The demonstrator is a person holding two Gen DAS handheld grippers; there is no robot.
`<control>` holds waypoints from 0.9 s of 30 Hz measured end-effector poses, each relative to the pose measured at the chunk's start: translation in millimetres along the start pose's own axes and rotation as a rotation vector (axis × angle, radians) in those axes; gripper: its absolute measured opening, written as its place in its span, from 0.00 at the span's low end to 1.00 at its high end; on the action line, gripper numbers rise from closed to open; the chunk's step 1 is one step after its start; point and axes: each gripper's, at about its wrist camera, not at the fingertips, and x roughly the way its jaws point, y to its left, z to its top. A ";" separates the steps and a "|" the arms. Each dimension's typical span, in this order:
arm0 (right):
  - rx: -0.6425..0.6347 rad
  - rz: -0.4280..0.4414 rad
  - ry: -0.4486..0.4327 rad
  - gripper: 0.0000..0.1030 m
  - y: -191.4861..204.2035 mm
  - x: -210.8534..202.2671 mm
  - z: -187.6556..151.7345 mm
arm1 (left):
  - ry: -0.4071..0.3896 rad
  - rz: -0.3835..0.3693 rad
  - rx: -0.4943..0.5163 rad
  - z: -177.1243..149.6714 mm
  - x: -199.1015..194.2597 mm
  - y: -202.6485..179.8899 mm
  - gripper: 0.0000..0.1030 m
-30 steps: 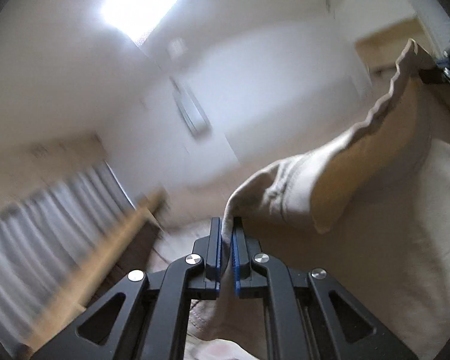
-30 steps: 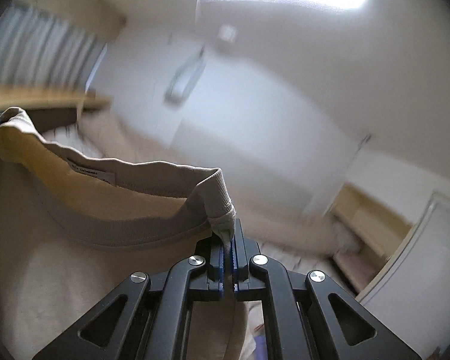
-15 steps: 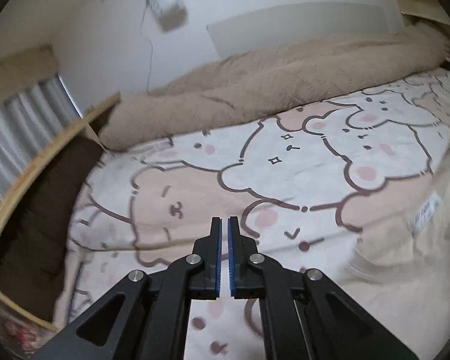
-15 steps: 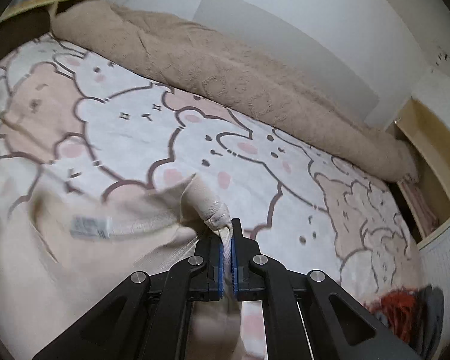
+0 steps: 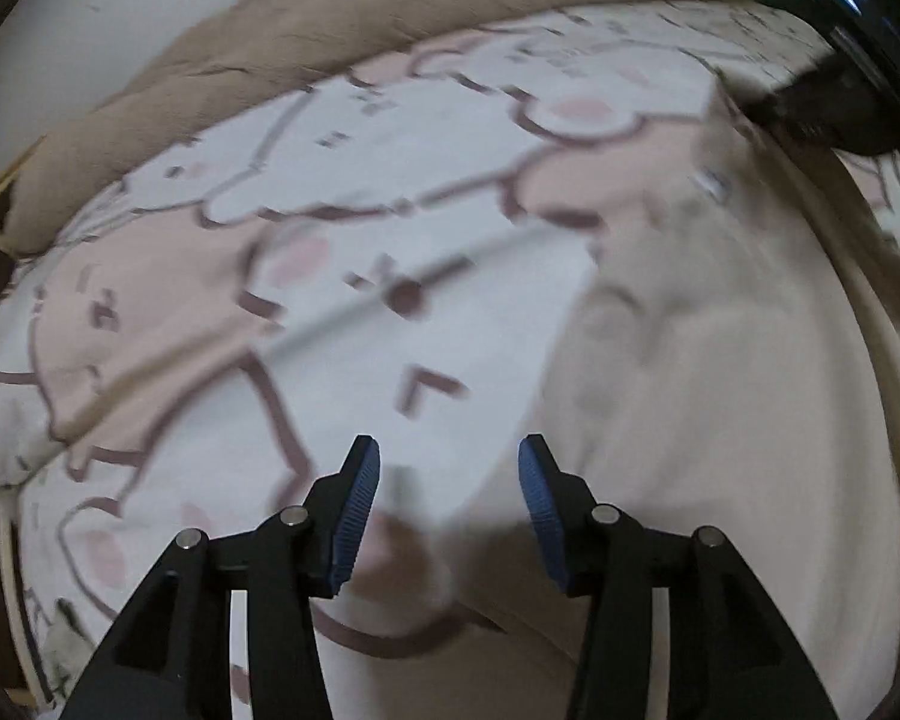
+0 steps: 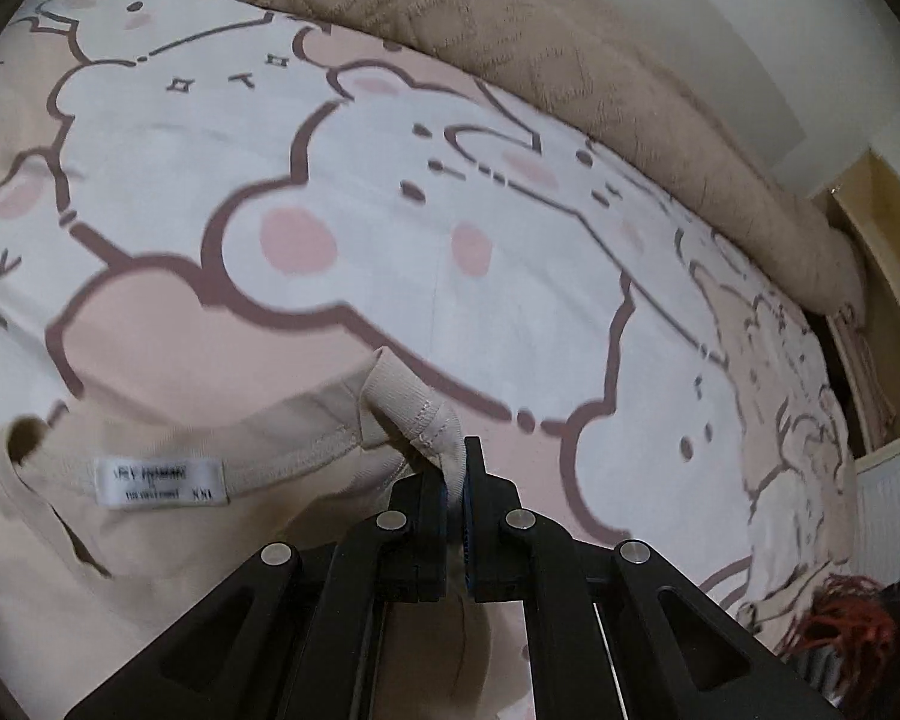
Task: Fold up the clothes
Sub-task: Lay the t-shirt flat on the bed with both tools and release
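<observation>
The only writing is on a white tag [image 6: 161,481] sewn inside the collar [image 6: 306,420] of the beige shirt [image 6: 120,588], seen from the right wrist. It carries two lines of small dark print. The upper line is too blurred to read. The lower line ends in what looks like "XXL", though the letters are soft and I cannot be sure. In the left wrist view the same tag [image 5: 709,181] shows only as a pale smear, unreadable.
</observation>
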 end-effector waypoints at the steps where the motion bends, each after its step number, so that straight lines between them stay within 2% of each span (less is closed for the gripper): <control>1: 0.002 0.003 0.000 0.04 -1.7 1.6 -3.8 | 0.002 -0.008 -0.004 -2.1 1.1 -1.6 0.47; 3: 0.012 0.020 0.006 0.04 -7.6 4.1 -8.8 | 0.015 -0.058 -0.038 -2.7 1.9 -1.0 0.43; 4: 0.018 0.029 0.010 0.04 -10.7 4.8 -10.8 | 0.024 -0.093 -0.062 -1.9 1.8 0.4 0.30; 6: 0.037 0.048 0.011 0.04 -16.4 3.6 -14.1 | 0.032 -0.155 -0.096 -1.6 -1.9 2.2 0.16; 8: 0.047 0.062 0.011 0.04 -19.9 3.1 -16.0 | 0.024 -0.196 -0.108 -2.9 -10.0 2.5 0.16; 11: 0.039 0.069 0.014 0.04 -22.0 2.2 -18.6 | -0.012 -0.238 -0.115 -5.1 -26.8 2.6 0.35; 12: 0.038 0.070 0.016 0.04 -21.9 2.5 -19.2 | -0.031 -0.250 -0.115 -5.3 -33.1 2.6 0.52; 13: 0.037 0.072 0.017 0.04 -21.8 2.9 -19.8 | -0.050 -0.256 -0.111 -5.0 -38.5 1.9 0.63; 15: 0.041 0.076 0.019 0.04 -21.1 3.5 -21.1 | -0.060 -0.250 -0.101 -3.0 -41.5 0.3 0.64; 20: 0.050 0.084 0.032 0.04 -16.2 6.2 -24.8 | 0.047 -0.199 -0.104 3.4 -5.3 -0.5 0.63; 21: 0.049 0.085 0.035 0.04 -15.3 6.8 -25.6 | 0.084 -0.210 -0.120 2.3 5.2 0.9 0.55; 23: 0.047 0.088 0.038 0.04 -14.1 8.0 -26.4 | 0.100 -0.237 -0.143 -0.9 10.8 0.5 0.50; 24: 0.044 0.088 0.039 0.04 -13.4 8.7 -26.7 | 0.098 -0.259 -0.148 -1.2 7.9 -0.9 0.31; 25: 0.046 0.091 0.037 0.04 -13.9 8.9 -27.0 | 0.093 -0.273 -0.154 -1.1 4.4 -1.5 0.08; 27: 0.052 0.097 0.034 0.04 -15.5 8.6 -27.3 | 0.063 -0.254 -0.170 2.5 -6.8 3.3 0.07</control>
